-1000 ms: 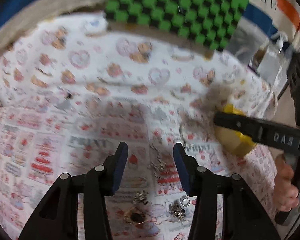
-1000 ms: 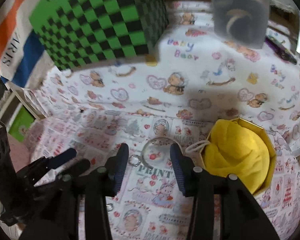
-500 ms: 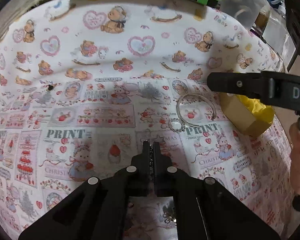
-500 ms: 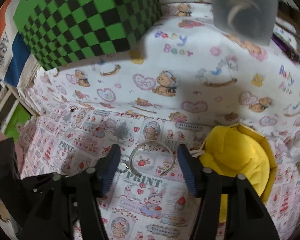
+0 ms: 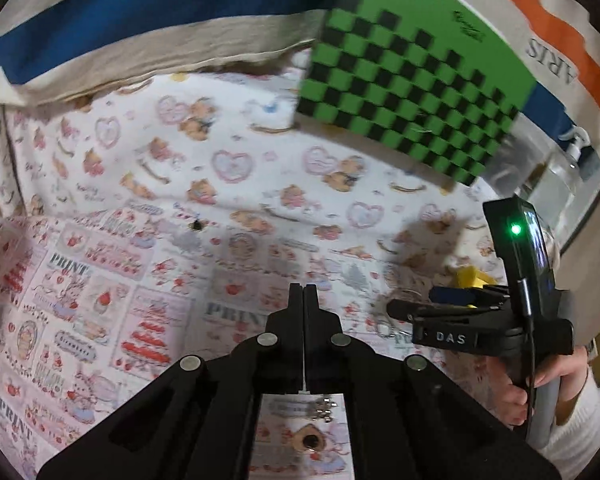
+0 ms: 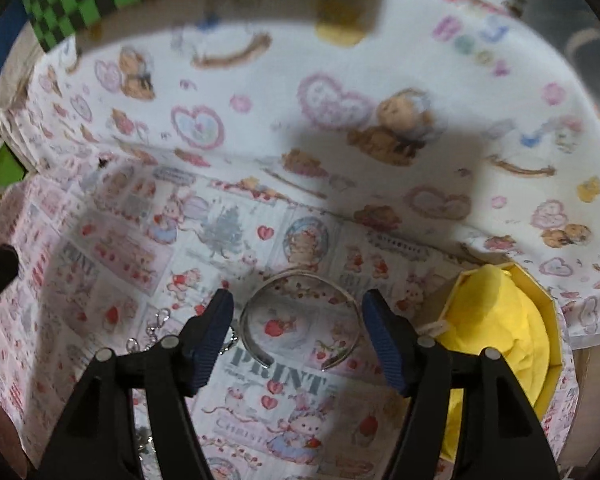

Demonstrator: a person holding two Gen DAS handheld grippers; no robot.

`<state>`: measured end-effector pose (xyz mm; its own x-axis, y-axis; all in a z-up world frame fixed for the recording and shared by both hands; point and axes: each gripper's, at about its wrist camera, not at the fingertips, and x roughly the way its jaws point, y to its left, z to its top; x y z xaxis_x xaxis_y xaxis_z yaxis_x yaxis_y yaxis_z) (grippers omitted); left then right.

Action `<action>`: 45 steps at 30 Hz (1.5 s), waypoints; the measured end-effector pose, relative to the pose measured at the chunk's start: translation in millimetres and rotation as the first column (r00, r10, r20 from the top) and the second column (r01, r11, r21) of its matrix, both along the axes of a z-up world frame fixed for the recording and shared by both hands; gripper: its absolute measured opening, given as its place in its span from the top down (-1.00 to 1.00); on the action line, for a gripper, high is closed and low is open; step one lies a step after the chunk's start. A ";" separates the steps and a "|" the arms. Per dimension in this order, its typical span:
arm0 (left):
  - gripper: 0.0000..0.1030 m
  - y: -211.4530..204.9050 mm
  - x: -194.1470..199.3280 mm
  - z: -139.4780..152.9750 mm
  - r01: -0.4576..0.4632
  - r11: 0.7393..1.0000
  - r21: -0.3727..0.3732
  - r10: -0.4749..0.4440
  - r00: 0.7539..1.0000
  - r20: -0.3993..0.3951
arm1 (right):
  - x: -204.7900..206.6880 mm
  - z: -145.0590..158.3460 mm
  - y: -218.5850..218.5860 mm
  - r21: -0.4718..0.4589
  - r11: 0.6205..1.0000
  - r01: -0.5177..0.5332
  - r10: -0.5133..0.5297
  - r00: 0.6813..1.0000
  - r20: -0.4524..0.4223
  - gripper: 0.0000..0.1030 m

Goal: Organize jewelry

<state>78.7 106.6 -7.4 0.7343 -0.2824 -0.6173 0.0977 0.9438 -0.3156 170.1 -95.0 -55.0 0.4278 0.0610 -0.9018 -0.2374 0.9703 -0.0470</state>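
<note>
The silver bangle (image 6: 300,316) lies flat directly between the spread fingers of the right gripper (image 6: 296,336), its gap facing the camera; the left gripper (image 5: 303,300) is pressed together, whether on something I cannot tell

My left gripper (image 5: 304,294), wide apart a second ago, closed half a second back and now rides higher, tilted up: the green checkered board (image 5: 412,76) swings back in at 1 o'clock and small jewelry pieces (image 5: 320,410) show beneath it at 6 o'clock. I cannot tell whether it pinches anything. My right gripper (image 6: 296,334) has come down and forward, so the silver bangle (image 6: 300,316) now lies between its spread blue pads (image 6: 214,334), with the yellow box (image 6: 496,332) at 3 o'clock.
</note>
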 end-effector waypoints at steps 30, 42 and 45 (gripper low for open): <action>0.32 -75.7 10.3 -40.7 0.221 0.967 0.124 -0.199 0.965 -0.172 | -49.7 73.6 -60.0 0.158 0.987 0.036 -0.060 0.987 0.148 -0.30; 0.97 -91.5 7.3 -50.8 0.218 0.949 0.228 -0.182 0.969 -0.169 | -69.3 82.6 -114.1 0.175 0.977 0.120 -0.154 0.969 0.192 -0.30; 0.97 -83.3 0.3 -37.4 0.200 0.959 0.200 -0.178 0.976 -0.122 | -69.8 78.5 -120.1 0.185 0.974 0.131 -0.166 0.968 0.190 -0.30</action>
<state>79.0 23.3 -44.7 0.6101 -0.2658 -0.7464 0.2584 0.9573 -0.1297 100.3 -215.1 23.5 0.6165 0.1273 -0.7770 -0.0925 0.9917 0.0891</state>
